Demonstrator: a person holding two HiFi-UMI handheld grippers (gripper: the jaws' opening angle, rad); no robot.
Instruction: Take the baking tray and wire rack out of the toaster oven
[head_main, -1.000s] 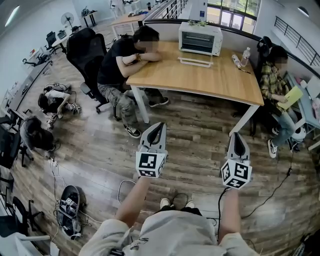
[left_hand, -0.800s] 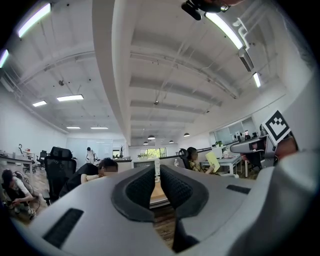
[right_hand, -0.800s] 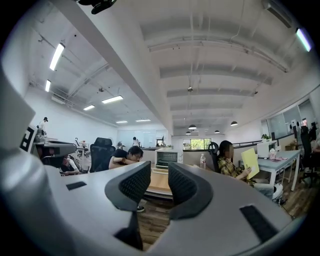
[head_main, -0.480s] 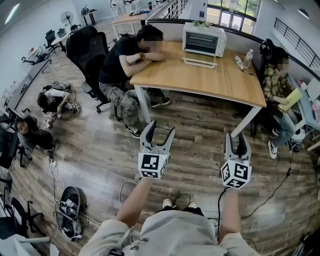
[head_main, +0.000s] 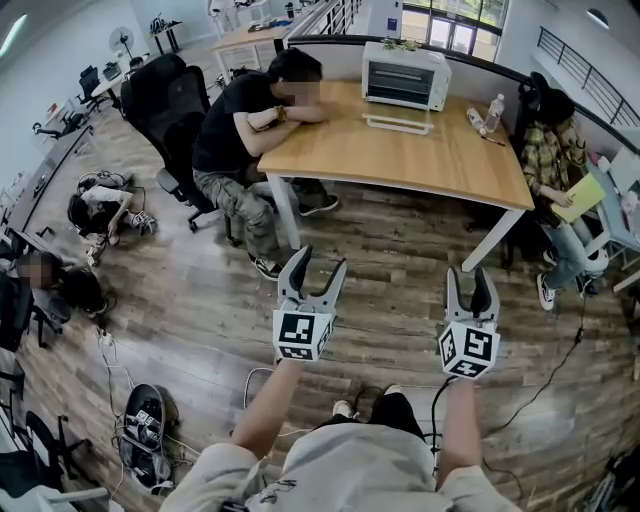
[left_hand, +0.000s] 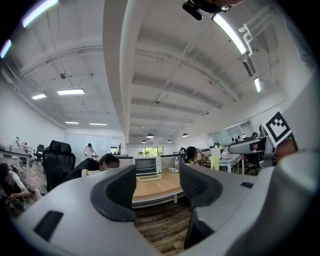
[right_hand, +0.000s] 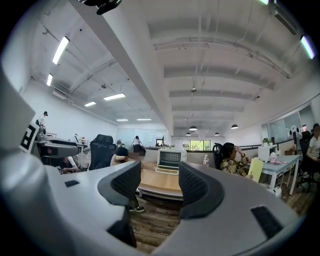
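Both tongs were pressed together a second ago and are now spread. They have just been opening, with nothing between the jaws of either. The left tongs (head_main: 318, 264) and the right tongs (head_main: 468, 280) are held level out front over the wood floor (head_main: 200, 300), well short of the desk (head_main: 400, 160). Only one shoe (head_main: 343, 410) shows below now where two did (looks like a step forward, my read). So the task hasn't started; this is the approach, tongs readied for a grab.

Left to right:
- people (head_main: 100, 205) down on the floor at far left
- a black office chair (head_main: 165, 95)
- a person (head_main: 245, 120) slumped over the desk's left corner
- the toaster oven (head_main: 404, 75) at the desk's far edge
- a water bottle (head_main: 491, 112) just to its right
- a seated person (head_main: 548, 150) past the desk's right end

Hard to make out:
- The baking tray and wire rack aren't visible as such. They are presumably inside the toaster oven, but it's too small from here to see in.
- A pale flat frame (head_main: 398, 123) lies on the desk just in front of the oven; I can't tell what it is.
- Both gripper views show the oven only small and far off between the spread jaws.
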